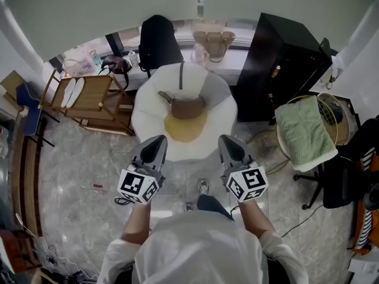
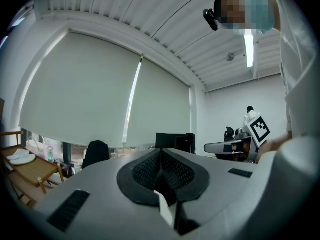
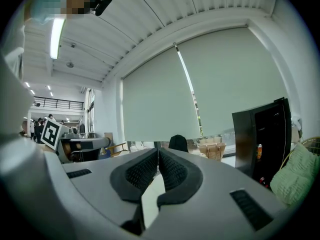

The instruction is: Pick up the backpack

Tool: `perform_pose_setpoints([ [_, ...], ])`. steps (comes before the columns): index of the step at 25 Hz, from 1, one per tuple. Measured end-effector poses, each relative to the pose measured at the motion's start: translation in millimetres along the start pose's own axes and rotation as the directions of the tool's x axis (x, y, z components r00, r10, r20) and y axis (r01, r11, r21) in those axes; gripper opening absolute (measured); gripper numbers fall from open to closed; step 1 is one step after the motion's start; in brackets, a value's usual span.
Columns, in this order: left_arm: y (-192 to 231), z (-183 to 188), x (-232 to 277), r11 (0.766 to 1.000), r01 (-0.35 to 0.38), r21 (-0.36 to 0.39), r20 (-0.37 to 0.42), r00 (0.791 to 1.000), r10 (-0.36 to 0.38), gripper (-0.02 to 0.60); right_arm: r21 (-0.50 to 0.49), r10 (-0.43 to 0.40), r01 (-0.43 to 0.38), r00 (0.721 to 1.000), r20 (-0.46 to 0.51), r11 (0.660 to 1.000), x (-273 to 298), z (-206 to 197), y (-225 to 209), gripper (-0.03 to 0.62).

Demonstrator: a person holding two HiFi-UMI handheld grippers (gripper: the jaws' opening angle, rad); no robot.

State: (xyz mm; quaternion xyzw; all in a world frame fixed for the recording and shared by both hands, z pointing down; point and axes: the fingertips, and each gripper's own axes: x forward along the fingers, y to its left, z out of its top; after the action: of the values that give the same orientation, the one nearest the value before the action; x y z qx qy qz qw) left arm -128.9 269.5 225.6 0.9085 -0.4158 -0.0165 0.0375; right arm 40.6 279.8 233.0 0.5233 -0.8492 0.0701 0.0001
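A person stands facing a closed roller blind (image 2: 100, 94) that fills the window wall. A black cabinet (image 1: 284, 58) is at the right. In front of the person is a round white seat (image 1: 148, 108) (it may be a beanbag).

The backpack (image 1: 159, 40) is black and stands upright at the window ledge beyond the seat, well apart from both grippers. It probably leans there so it keeps its shape.

The left hand-held gripper (image 1: 155, 142) and the right hand-held gripper (image 1: 230, 141) are held level, side by side, pointing over the seat. Each has its jaws pressed together with nothing between them, which I judge to be a travelling pose, since no reach has begun.

A small brown bag (image 1: 186, 106) lies on the seat.

Only the head view shows the seat, the brown bag and a green towel (image 1: 305, 132) at the right. The gripper views look above these. They show the meeting jaw pads close up and the ribbed ceiling (image 3: 150, 14), with the backpack as a small dark shape past the jaw tips.
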Motion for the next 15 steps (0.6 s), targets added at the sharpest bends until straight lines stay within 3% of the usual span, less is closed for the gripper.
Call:
perform_pose_setpoints([
  [15, 40.2, -2.3, 100.9, 0.996, -0.088, 0.016, -0.016, 0.996, 0.088, 0.035, -0.014, 0.073, -0.074, 0.997, -0.010, 0.997, 78.4, 9.5, -85.1, 0.029],
])
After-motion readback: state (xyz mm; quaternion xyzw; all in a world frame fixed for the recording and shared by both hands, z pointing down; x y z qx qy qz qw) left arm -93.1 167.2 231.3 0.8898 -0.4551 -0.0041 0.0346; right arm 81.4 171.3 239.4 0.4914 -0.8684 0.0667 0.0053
